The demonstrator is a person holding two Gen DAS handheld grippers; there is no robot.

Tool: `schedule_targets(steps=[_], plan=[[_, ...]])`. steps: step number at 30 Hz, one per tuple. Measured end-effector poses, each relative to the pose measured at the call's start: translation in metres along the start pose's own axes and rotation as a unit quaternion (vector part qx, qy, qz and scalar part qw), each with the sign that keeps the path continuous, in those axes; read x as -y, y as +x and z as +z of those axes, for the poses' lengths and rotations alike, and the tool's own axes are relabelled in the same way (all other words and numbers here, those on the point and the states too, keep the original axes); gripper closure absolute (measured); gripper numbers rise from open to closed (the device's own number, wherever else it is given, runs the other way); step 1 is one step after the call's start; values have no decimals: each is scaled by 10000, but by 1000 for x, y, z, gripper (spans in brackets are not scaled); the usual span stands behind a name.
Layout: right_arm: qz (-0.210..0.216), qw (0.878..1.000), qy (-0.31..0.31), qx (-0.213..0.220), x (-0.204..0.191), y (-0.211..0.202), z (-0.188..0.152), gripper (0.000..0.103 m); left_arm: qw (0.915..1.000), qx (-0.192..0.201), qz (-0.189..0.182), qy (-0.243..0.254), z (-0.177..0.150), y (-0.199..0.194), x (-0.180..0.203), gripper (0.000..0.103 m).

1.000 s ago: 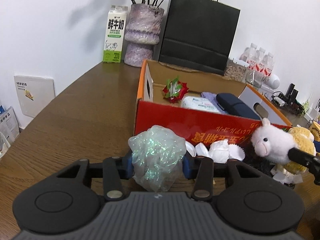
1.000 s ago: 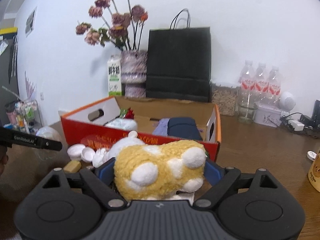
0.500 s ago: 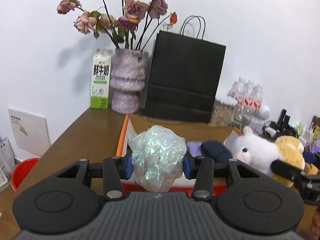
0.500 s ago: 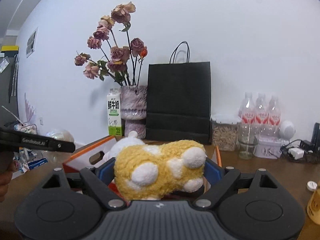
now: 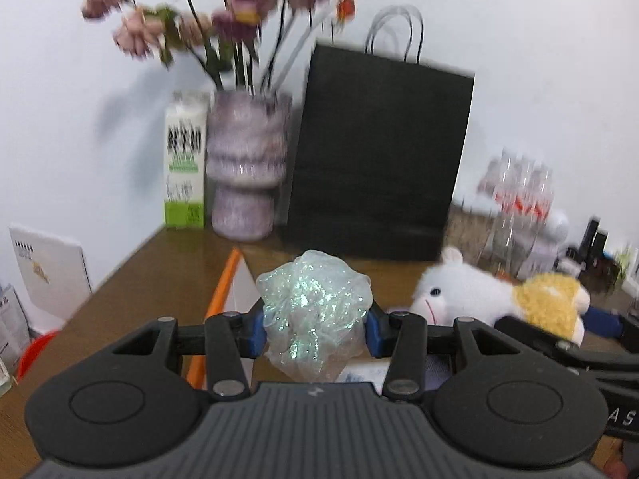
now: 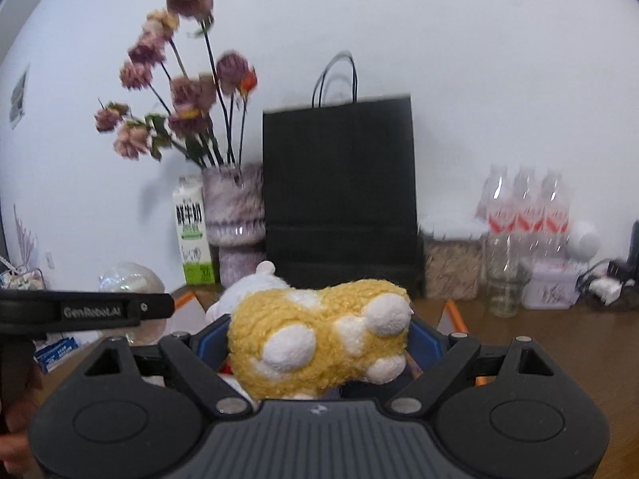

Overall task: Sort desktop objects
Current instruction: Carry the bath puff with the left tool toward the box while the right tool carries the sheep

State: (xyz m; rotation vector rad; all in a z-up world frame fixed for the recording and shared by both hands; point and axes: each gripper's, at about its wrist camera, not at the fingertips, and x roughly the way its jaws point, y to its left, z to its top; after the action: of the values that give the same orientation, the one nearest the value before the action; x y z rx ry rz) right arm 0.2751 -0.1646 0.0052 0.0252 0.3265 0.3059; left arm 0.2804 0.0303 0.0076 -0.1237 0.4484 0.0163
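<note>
Brown desk (image 5: 159,271), box (image 5: 223,279) below; left gripper (image 5: 314,325) clenched on glitter ball (image 5: 315,311), right gripper (image 6: 317,349) on plush toy (image 6: 319,343): lower both inside walls before you release

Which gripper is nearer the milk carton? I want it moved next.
Left, likely. The left gripper, clamping the glittery ball, sits on the milk carton's side; the right gripper, clamping the plush sheep, is farther right.
</note>
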Motion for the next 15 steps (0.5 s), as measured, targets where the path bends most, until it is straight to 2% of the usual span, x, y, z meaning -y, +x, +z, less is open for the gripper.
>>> schedule_targets(steps=[7, 11, 13, 15], plan=[[-224, 9994, -8, -259, 10, 16, -16, 15, 9997, -226, 81, 92, -11, 18, -6, 57], [-259, 9991, -112, -323, 9, 18, -21, 13, 9992, -292, 179, 222, -16, 22, -2, 51], [-249, 9987, -235, -367, 6, 19, -22, 10, 9990, -260, 205, 293, -17, 21, 0, 38], [-248, 9984, -295, -417, 3, 19, -24, 7, 9988, -156, 296, 362, -18, 18, 2, 3]])
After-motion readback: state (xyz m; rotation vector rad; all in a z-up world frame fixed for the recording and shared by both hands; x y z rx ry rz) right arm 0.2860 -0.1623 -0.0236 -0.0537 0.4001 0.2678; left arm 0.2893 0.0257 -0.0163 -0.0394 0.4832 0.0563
